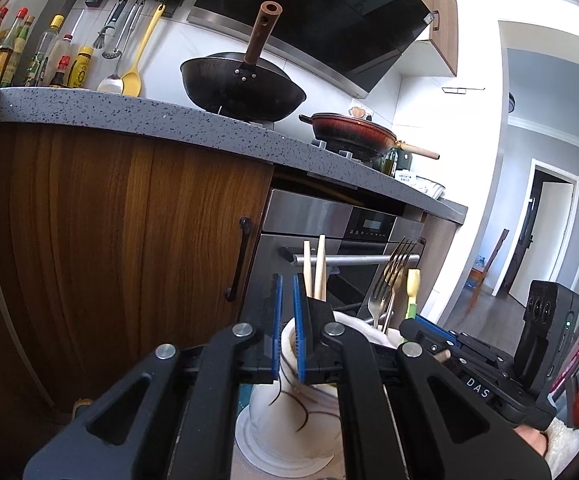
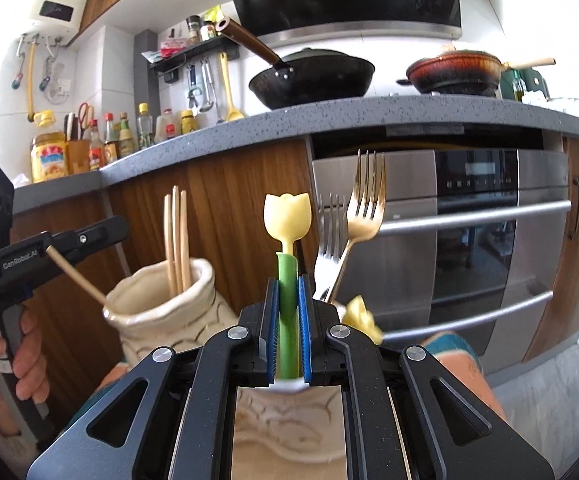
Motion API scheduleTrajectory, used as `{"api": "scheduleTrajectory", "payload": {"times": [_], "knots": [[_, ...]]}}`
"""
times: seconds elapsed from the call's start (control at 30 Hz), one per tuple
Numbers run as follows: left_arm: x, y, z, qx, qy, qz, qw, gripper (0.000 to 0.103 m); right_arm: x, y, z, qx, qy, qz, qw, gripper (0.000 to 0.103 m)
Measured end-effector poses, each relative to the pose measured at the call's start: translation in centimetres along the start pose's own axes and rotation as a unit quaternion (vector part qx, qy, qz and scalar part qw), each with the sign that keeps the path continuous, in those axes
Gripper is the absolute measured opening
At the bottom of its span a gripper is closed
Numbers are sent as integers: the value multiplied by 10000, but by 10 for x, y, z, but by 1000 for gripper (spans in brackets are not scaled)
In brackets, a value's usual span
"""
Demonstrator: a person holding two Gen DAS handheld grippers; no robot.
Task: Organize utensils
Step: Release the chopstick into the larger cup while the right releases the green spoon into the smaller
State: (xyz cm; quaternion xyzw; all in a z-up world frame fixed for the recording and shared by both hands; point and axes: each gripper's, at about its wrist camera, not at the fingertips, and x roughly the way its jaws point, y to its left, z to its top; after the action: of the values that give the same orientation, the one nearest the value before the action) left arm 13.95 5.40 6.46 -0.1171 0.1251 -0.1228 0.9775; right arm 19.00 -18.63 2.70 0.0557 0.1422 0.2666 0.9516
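Well, the right tool is clenched on the smooth green stem of a yellow tulip-headed utensil, upright over a carved cream pot. Two slim metal forks lean out at one o'clock; a careless lowering could knock them or tip the pot. The left tool is clenched at nine o'clock, by a glazed, wavy-rimmed vase of wooden chopsticks. Whether it pinches the loose chopstick, I can't tell.
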Motion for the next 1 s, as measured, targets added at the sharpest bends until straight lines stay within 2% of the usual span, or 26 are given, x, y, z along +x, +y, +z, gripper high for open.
{"api": "scheduleTrajectory", "payload": {"times": [0.17,0.43,0.5,0.57,0.73,0.8,0.93,1.0], "knots": [[-9,1,-6,54,52,23,10000,5,-4,3,-6,-40,235,-89,9997,11],[-8,1,-14,241,238,179,9993,8,1,4,-10,-112,355,-169,9992,11],[-7,2,-15,237,236,202,9992,15,1,4,-10,-119,367,-197,9991,13],[-8,2,-14,219,213,197,9993,22,-1,3,-9,-94,332,-195,9992,30],[-13,3,-20,253,191,245,9992,38,-11,2,-7,-36,222,-178,9996,39],[-16,4,-23,259,211,292,9990,49,-17,2,-6,-20,169,-172,9997,41],[-24,5,-29,265,196,375,9988,67,-34,3,-4,-23,31,-195,9998,56],[-27,5,-32,254,199,408,9986,82,-44,4,-4,-62,-52,-277,9996,61]]}}
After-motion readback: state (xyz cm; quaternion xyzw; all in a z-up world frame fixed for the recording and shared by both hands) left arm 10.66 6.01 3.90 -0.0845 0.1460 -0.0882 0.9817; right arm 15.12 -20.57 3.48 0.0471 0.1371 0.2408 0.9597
